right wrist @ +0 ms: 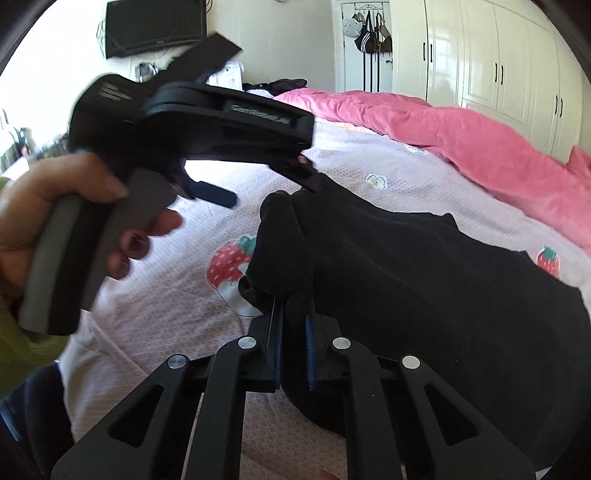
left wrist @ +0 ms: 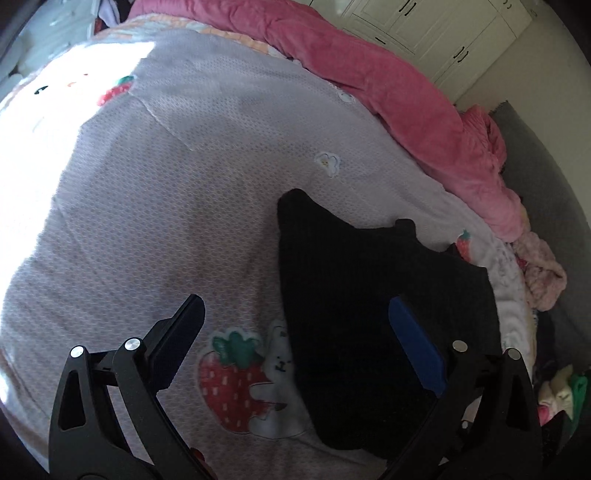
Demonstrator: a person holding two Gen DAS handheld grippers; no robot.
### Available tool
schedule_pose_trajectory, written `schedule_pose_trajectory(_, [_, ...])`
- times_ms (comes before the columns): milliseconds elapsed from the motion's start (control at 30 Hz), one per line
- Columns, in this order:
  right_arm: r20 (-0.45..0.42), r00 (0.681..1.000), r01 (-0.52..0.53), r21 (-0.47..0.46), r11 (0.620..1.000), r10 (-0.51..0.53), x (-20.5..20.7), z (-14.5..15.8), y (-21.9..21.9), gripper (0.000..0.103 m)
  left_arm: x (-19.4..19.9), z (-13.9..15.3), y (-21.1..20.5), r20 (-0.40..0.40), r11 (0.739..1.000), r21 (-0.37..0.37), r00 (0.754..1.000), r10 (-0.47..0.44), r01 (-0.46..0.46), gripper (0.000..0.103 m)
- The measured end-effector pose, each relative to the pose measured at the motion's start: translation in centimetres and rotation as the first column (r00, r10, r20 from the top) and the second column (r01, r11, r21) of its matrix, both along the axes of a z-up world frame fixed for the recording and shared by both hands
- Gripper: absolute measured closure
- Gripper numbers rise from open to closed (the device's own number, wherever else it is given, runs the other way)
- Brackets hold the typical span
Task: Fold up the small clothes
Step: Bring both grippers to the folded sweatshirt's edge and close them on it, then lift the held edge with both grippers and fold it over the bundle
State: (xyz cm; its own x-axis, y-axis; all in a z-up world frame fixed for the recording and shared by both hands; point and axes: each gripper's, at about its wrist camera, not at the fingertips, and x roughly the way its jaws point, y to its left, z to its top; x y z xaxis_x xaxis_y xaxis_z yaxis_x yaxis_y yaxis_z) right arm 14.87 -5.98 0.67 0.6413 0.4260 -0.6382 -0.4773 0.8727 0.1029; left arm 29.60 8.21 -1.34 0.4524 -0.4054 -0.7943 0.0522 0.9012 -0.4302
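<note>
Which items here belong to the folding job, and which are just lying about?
In the job:
black garment, pinched in the shut right gripper
left gripper, open beside it

Lying about:
pink quilt
strawberry-print sheet
pink clothes heap
hanging bags

Print on the left gripper (right wrist: 207, 122) seems too blurred to read.

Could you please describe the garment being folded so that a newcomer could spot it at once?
On the lilac strawberry-print bedspread, in front of the pink quilt, lies a black garment. It is the only dark item there, pinched by the right hand-held gripper.
</note>
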Motion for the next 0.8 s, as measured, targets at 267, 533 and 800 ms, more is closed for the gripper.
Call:
schedule_pose_trajectory(267, [0.002, 1.000, -0.018, 0.059, 0.998, 0.017, -0.3, 0.6, -1.1, 0.095, 0.8, -2.6, -1.9, -0.095, 0.993, -0.112, 0.995, -0.042, 0.031, 0.028])
schedule_pose_trajectory(533, [-0.011, 1.000, -0.027, 0.097, 0.995, 0.028, -0.4, 0.4, -1.5, 0.095, 0.4, -2.8, -3.9, -0.069, 0.998, -0.055, 0.997, -0.031, 0.028, 0.083])
schedule_pose_trajectory(800, [0.041, 0.999, 0.008, 0.181, 0.983, -0.015, -1.2, 2.1, -5.0, 0.095, -0.9, 2.2, -6.4, 0.036, 0.998, -0.035, 0.998, -0.043, 0.044, 0.088])
